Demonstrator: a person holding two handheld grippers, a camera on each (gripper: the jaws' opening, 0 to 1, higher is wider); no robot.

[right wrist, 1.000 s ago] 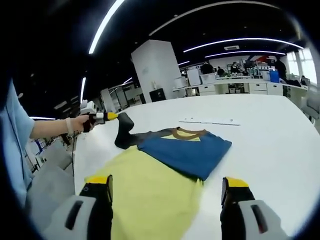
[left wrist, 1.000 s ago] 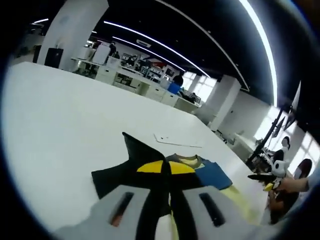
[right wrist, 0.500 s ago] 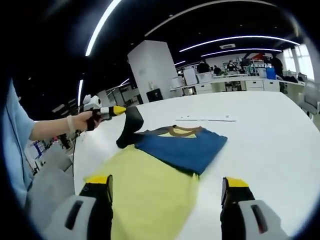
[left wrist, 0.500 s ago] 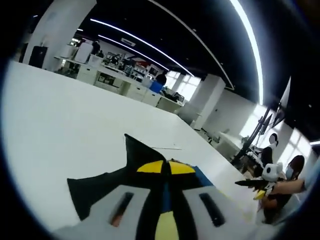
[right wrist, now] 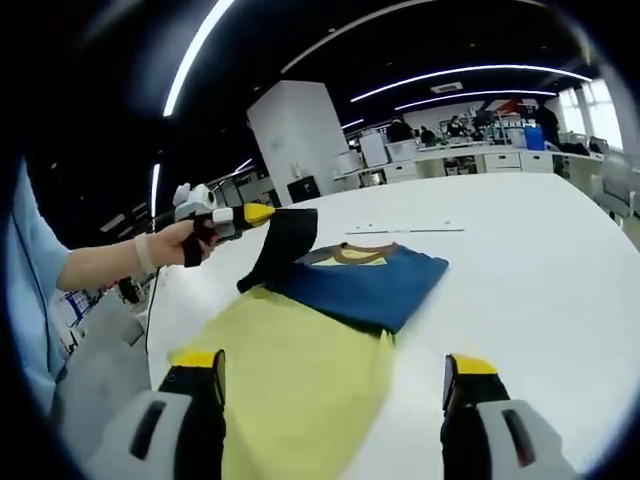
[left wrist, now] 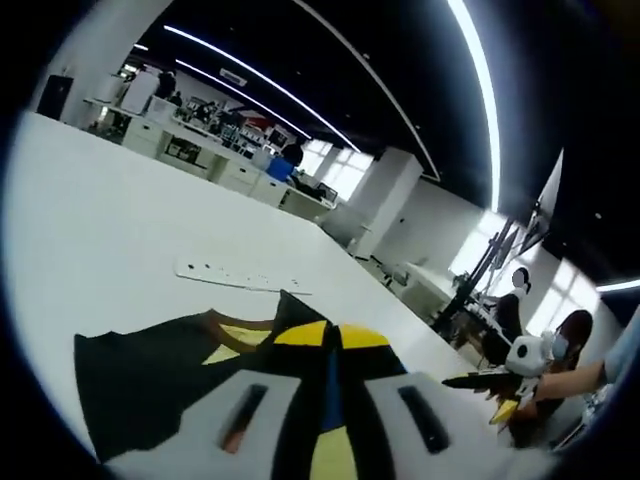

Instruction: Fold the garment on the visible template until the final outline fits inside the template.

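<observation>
table [right wrist: 560, 260]: wide bare white surface on the far side and to the right of the garment, open for a gripper to pass
garment [right wrist: 330, 330]: spread flat over the near middle of the table, yellow body nearest, blue fold across it
black sleeve [right wrist: 280, 245]: lifted off the table at the left, pinched by the left gripper [right wrist: 262, 213], blocking that side
right gripper [right wrist: 332, 400]: jaws spread wide over the yellow cloth, nothing between them
white strip [left wrist: 240, 278]: flat on the table just beyond the collar, low
far edge: desks and a pillar, well apart from the garment
</observation>
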